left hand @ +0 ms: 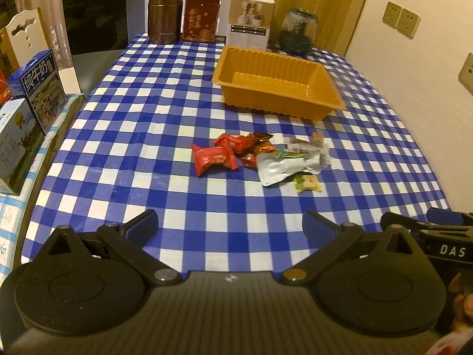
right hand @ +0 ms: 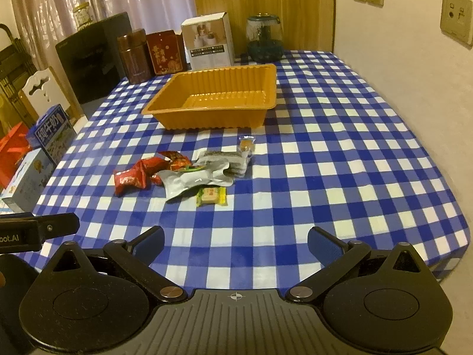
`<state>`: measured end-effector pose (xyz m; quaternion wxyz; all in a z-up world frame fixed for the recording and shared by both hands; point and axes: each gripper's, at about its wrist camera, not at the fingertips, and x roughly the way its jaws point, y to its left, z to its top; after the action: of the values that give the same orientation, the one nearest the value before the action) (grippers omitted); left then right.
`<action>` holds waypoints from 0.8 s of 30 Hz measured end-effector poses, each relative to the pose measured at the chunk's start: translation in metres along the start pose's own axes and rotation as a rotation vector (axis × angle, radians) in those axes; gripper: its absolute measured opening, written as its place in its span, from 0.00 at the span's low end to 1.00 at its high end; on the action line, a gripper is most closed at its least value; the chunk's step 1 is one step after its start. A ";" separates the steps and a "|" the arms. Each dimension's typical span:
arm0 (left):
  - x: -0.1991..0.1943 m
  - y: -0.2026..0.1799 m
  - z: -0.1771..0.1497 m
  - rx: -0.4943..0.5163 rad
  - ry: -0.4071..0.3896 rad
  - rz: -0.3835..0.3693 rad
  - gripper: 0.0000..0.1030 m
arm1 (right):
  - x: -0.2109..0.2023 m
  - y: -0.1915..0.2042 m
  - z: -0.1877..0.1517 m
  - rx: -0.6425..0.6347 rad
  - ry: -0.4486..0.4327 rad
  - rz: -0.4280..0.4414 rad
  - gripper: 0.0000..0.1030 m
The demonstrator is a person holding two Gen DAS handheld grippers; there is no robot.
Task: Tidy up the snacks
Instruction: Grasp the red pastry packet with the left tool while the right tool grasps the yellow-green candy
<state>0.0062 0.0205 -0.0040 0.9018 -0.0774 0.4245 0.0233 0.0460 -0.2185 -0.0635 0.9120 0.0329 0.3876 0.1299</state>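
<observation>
Snacks lie in a loose heap mid-table on the blue checked cloth, well short of the empty orange tray [right hand: 212, 100] at 12 o'clock, so nothing is sorted yet. The left gripper [left hand: 230, 224] and right gripper [right hand: 236, 241] hover at the near edge, fingers spread and empty. A good first pick is probably an outlying piece: the yellow-green candy [right hand: 211, 195] at the heap's 6 o'clock edge for the right, the red packet [left hand: 214, 159] at 9 o'clock for the left, pinching across the short side. The silver pouch [right hand: 195, 180] overlaps its neighbours, its long axis running roughly 8 to 2 o'clock.
</observation>
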 end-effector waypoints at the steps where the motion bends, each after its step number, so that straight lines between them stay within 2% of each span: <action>1: 0.004 0.003 0.001 -0.001 0.002 0.001 1.00 | 0.003 0.000 0.000 0.001 -0.008 0.004 1.00; 7: 0.033 0.019 0.011 0.053 0.014 -0.001 1.00 | 0.032 0.002 0.003 -0.029 -0.019 0.024 0.99; 8: 0.039 0.021 0.014 0.078 0.011 0.000 0.99 | 0.038 0.002 0.004 -0.038 -0.018 0.030 0.97; 9: 0.044 0.022 0.017 0.107 0.008 0.005 0.99 | 0.044 0.002 0.004 -0.049 -0.014 0.038 0.89; 10: 0.049 0.023 0.019 0.139 0.005 0.007 0.99 | 0.051 0.003 0.005 -0.066 -0.005 0.048 0.87; 12: 0.061 0.026 0.026 0.201 0.002 0.000 0.91 | 0.066 0.004 0.007 -0.099 0.010 0.059 0.84; 16: 0.086 0.028 0.038 0.345 0.012 -0.014 0.89 | 0.094 0.009 0.009 -0.198 0.040 0.084 0.78; 22: 0.123 0.016 0.042 0.618 0.026 -0.042 0.79 | 0.125 0.013 0.011 -0.292 0.067 0.106 0.74; 24: 0.135 0.011 0.042 0.712 0.031 -0.056 0.72 | 0.133 0.013 0.012 -0.321 0.072 0.113 0.71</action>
<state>0.1231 0.0348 -0.0834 0.8660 0.2297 0.4173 -0.1522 0.1401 -0.1703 -0.1457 0.8823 -0.0961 0.3920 0.2422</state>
